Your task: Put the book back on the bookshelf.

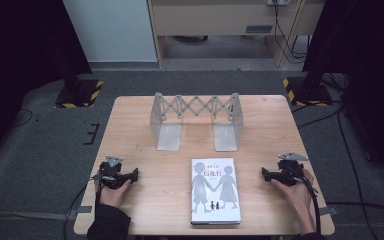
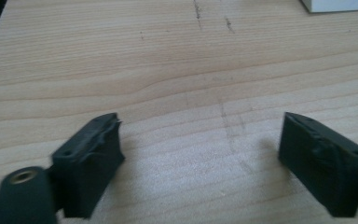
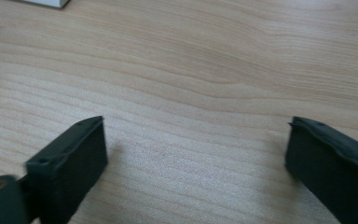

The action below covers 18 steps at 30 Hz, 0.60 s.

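A book lay flat on a wooden table between two hand-held grippers, both with jaws spread and empty.

The book (image 1: 215,190), white-covered with two grey figures holding hands, sat in the lower centre of the high view, its bottom edge near the table's (image 1: 145,125) near edge. Above it, toward the upper centre, stood a metal expandable book rack (image 1: 196,120) with a scissor lattice and two flat foot plates, apart from the book. The left gripper (image 1: 134,174) rested at lower left, held by a hand (image 1: 114,192) in a dark sleeve; in its own view (image 2: 199,140) the jaws stood wide apart over bare wood, a white corner of the book (image 2: 338,4) at upper right. The right gripper (image 1: 265,173) sat at lower right in the other hand (image 1: 296,192); its own view (image 3: 196,144) showed jaws equally wide.
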Each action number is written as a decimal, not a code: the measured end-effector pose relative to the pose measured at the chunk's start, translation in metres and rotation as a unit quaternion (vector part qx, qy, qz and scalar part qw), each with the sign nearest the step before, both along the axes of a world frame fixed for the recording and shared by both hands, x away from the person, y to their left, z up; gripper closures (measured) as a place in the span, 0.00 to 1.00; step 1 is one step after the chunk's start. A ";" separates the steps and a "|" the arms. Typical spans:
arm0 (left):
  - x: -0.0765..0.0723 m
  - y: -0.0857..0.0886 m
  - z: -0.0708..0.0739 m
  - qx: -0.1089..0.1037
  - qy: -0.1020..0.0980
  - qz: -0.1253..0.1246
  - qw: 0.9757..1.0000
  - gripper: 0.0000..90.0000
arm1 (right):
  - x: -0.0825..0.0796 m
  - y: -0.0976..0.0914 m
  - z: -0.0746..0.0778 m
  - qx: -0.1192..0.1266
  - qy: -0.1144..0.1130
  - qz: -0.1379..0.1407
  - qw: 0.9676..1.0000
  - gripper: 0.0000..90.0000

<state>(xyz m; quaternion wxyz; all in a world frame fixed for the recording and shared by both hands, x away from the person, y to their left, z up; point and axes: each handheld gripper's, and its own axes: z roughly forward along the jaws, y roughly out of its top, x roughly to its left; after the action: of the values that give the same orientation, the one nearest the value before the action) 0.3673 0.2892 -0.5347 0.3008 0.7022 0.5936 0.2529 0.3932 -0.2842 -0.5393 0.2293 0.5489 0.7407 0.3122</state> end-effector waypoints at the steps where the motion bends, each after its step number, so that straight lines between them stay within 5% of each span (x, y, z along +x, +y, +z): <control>1: -0.001 0.000 0.001 -0.007 -0.003 0.003 1.000 0.17 | -0.001 0.000 0.000 0.000 -0.004 -0.002 1.000 0.10; 5: -0.005 0.001 0.006 -0.026 -0.017 0.003 1.000 0.17 | -0.005 0.000 0.002 0.003 -0.012 -0.001 1.000 0.23; 18: -0.014 -0.008 0.016 -0.042 -0.036 -0.019 0.998 0.21 | -0.013 -0.001 0.014 0.042 -0.019 0.001 0.999 0.27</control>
<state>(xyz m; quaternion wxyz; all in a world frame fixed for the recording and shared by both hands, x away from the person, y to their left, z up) 0.3538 0.2813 -0.5183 0.3558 0.6909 0.5789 0.2468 0.3802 -0.2854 -0.5254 0.2199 0.5511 0.7230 0.3538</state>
